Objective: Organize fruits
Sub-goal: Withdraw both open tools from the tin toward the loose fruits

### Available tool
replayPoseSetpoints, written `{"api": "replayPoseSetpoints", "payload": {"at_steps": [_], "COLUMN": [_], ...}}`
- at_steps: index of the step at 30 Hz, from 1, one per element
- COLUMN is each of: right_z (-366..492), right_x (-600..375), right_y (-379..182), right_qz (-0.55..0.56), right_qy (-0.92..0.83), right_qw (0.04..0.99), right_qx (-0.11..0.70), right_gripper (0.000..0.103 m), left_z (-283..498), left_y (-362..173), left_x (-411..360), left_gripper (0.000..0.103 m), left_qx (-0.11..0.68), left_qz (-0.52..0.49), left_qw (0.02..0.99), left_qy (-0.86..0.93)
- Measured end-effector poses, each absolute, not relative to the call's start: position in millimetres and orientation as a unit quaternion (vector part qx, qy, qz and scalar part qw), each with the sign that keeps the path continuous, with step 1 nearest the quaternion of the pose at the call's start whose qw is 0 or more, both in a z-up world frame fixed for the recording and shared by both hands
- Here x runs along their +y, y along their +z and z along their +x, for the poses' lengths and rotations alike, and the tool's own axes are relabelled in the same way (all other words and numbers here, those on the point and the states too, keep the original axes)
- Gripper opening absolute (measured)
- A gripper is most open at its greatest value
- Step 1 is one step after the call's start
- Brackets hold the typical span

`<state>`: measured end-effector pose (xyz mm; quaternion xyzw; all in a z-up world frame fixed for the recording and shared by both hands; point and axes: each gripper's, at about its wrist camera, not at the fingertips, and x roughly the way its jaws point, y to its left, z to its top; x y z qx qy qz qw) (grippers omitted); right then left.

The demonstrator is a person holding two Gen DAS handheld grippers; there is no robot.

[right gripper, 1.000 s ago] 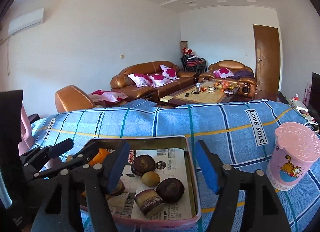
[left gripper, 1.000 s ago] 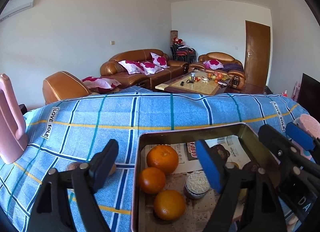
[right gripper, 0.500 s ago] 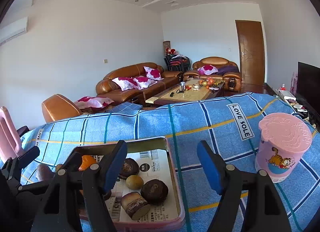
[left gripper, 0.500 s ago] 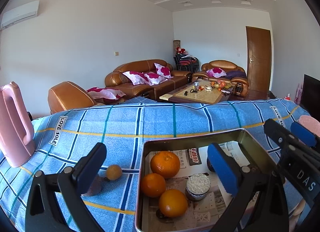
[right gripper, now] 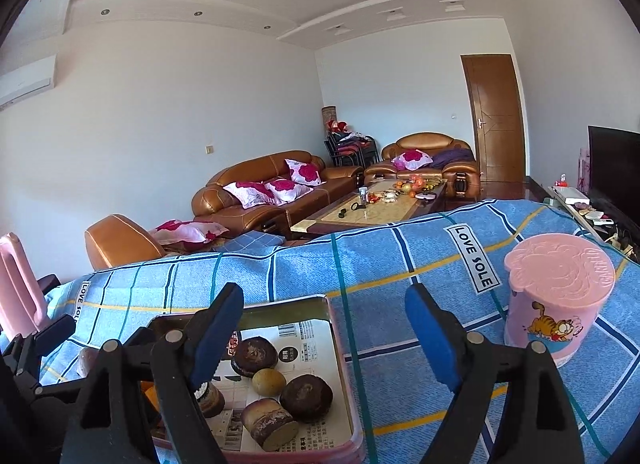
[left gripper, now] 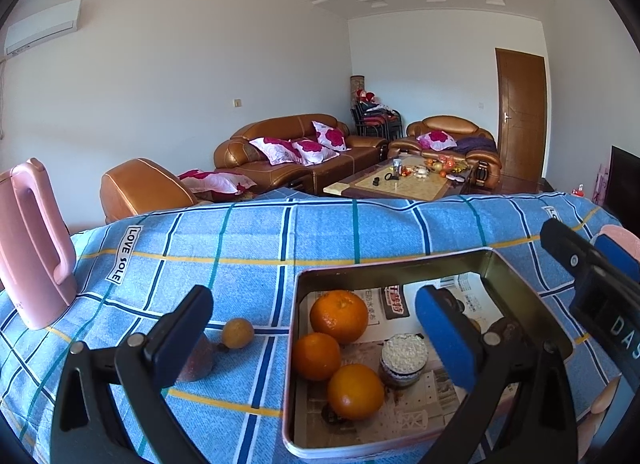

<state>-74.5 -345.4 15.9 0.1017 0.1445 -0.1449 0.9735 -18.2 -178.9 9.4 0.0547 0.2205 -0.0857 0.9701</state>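
Fingers first: the left gripper [left gripper: 316,328] stands at its widest, blue pads well apart, nothing between them; its jaws have just been opening. They frame the left rim of the shallow pink-edged metal tray [left gripper: 390,260] on the blue checked cloth [left gripper: 248,248]. The right gripper [right gripper: 324,328] is also open and empty, its jaws having just spread further, with the tray's far right corner between them in view.

Inside the tray, on a newspaper lining, three round oranges [left gripper: 339,316] sit in a cluster at the left. Just right of them stands a small dark jar with a white grainy top [left gripper: 403,358]. Toward the right side lie two dark brown round fruits [right gripper: 306,398], a small greenish-brown round fruit [right gripper: 269,382] and a cut brownish chunk [right gripper: 270,422].

Left of the tray, on the cloth, a small tan round fruit [left gripper: 237,332] lies loose, and a reddish fruit [left gripper: 198,360] sits half hidden behind the left finger. These two look like what remains, so the sorting seems mostly done.

Further out, a pink plastic kettle [left gripper: 34,248] stands at far left and a pink lidded cup with a cartoon orange cat [right gripper: 558,296] at right.

Writing: the cloth carries "LOVE SOLE" labels [right gripper: 472,258]. The newspaper shows red Chinese characters and a barcode, too small to read. The right gripper's body, seen from the left wrist, shows "DAS".
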Motion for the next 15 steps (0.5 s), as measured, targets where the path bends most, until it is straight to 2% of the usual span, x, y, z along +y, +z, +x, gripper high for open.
{"api": "replayPoseSetpoints", "payload": {"at_steps": [15], "right_z": [-93.6], "right_x": [-326.2], "right_y": [19.1], "right_qz": [0.082], "right_qy": [-0.174], "right_qw": [0.972], "right_qx": [0.134], "right_gripper": [0.084], "left_z": [-32.5], "left_y": [6.9], "left_x": [-165.5], "left_gripper": [0.103], "left_qx": [0.227], "left_qz": [0.054], "left_qw": [0.968], "left_qy": [-0.089]}}
